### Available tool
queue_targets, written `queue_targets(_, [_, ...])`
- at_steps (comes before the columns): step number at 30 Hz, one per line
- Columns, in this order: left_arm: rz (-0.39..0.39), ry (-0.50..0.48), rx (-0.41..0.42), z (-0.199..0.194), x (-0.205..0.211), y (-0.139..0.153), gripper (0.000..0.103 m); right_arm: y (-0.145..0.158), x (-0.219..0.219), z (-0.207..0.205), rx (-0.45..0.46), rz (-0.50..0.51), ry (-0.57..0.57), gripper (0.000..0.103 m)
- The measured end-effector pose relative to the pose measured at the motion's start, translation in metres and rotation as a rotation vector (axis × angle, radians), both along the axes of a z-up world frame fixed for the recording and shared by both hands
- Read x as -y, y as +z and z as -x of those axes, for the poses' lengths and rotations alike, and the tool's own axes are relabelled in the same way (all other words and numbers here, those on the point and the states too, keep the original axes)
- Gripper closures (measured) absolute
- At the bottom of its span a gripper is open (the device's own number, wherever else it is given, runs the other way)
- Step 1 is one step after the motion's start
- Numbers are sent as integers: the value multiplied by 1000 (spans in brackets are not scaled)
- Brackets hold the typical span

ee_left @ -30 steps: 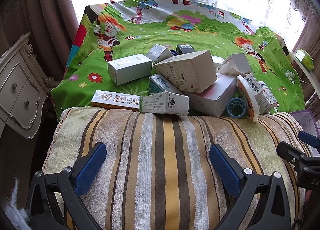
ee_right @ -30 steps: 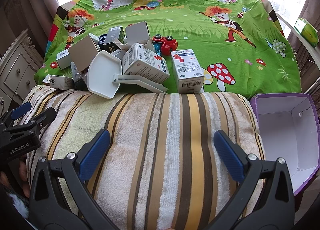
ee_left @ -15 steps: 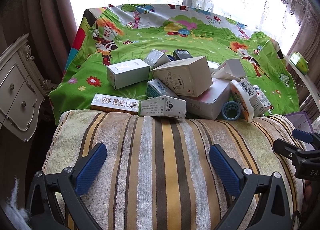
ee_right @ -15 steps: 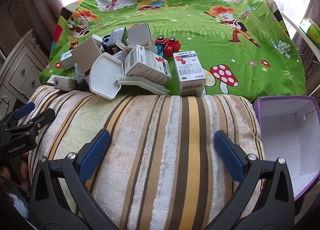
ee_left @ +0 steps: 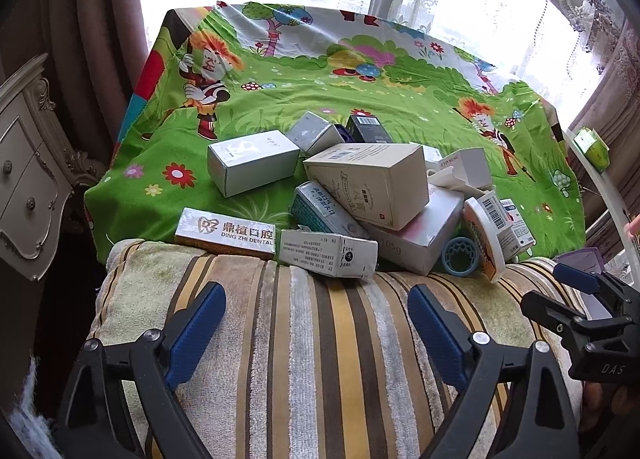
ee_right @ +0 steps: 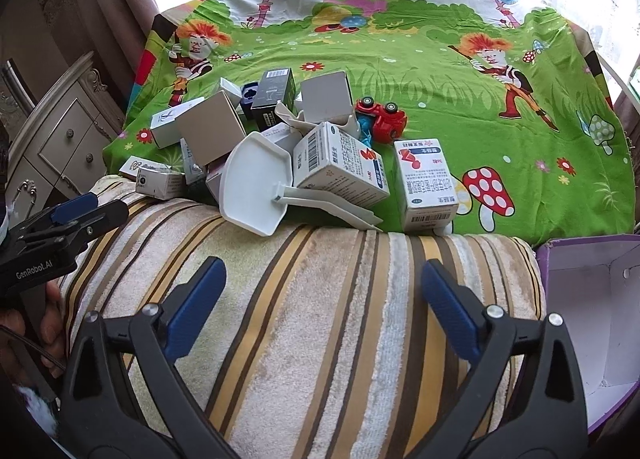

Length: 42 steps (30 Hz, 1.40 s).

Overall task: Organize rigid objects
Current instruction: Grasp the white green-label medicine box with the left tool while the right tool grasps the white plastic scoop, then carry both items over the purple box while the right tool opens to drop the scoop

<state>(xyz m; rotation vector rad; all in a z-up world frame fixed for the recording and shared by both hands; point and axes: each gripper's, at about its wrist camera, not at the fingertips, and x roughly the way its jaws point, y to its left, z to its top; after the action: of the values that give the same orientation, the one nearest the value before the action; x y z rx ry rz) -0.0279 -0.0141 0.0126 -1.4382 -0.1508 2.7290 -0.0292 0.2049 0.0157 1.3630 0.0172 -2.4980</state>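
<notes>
Both views have edged back from the jumbled white cartons (ee_left: pixel 360 195); both grippers' fingers (ee_left: pixel 196 319) (ee_right: pixel 448 307) spread, holding nothing.

A striped cushion (ee_left: pixel 320 339) fronts the cartoon bedsheet (ee_left: pixel 320 99); a nightstand (ee_left: pixel 24 187) stands left.

My left tongs (ee_left: pixel 316 319) are black plastic arms, each tipped with a textured blue pad (ee_left: pixel 197 329) and fixed with round silver screws. My right tongs (ee_right: pixel 324 305) match: black frame, blue ribbed pads (ee_right: pixel 451 307), silver screw heads. From the right camera, the left unit's side reads "GenRobot.AI" in white. From the left camera, the right unit's black housing shows white letters "DAS".
</notes>
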Motion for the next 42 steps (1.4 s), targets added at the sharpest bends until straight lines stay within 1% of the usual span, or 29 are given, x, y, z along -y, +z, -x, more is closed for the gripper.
queue_targets(3, [41, -9, 32, 15, -9, -3, 10, 2, 9, 6, -11, -7, 15, 7])
queue_targets(7, [93, -25, 67, 32, -19, -9, 10, 3, 22, 13, -23, -44, 46, 10])
queue_targets(9, [107, -29, 80, 38, -20, -12, 14, 3, 29, 17, -29, -67, 64, 12])
queue_targets(11, [122, -28, 97, 42, -20, -16, 28, 2, 36, 20, -31, -82, 77, 17])
queue_targets(12, [123, -27, 107, 43, -20, -18, 33, 1, 39, 22, -33, -91, 86, 19])
queue_targets(14, [110, -26, 129, 45, -18, -24, 54, 1, 47, 24, -40, -107, 102, 25])
queue_targets(15, [103, -21, 131, 44, -17, -25, 58, 1, 50, 25, -42, -112, 111, 26])
queue_targets(16, [97, -14, 128, 43, -16, -24, 60, 0, 53, 26, -41, -114, 119, 32])
queue_targets(17, [91, -10, 124, 42, -15, -23, 61, -2, 54, 27, -34, -112, 124, 44])
queue_targets(18, [85, -7, 119, 41, -14, -23, 62, -3, 54, 29, -23, -107, 125, 51])
queue_targets(19, [78, -4, 116, 41, -13, -22, 63, -5, 53, 30, -12, -93, 129, 63])
queue_targets(20, [71, -1, 113, 40, -13, -21, 64, -6, 52, 30, -6, -77, 132, 71])
queue_targets(21, [63, 3, 110, 38, -12, -20, 64, -5, 50, 29, -7, -63, 132, 75])
queue_targets(22, [55, 7, 105, 37, -10, -19, 65, -4, 48, 27, -11, -52, 129, 81])
queue_targets(23, [46, 13, 98, 34, -9, -17, 66, -2, 46, 26, -14, -46, 125, 83])
queue_targets(26, [12, 37, 73, 24, -3, -12, 69, 2, 42, 19, -22, -16, 128, 84])
queue_targets(30, [-66, 45, 28, 6, 5, -3, 69, 9, 32, 7, -35, 34, 124, 87])
queue_targets(32, [-81, 50, 14, -3, 5, 1, 69, 13, 25, -1, -42, 60, 118, 90])
queue_targets(35, [-97, 51, 0, -14, 4, 6, 69, 14, 13, -12, -20, 104, 107, 92])
queue_targets(39, [-119, 20, -2, -25, -8, 11, 69, 14, -4, -28, -12, 121, 86, 93])
queue_targets(42, [-127, -32, 2, -30, -26, 13, 69, 14, -20, -35, -9, 144, 57, 93])
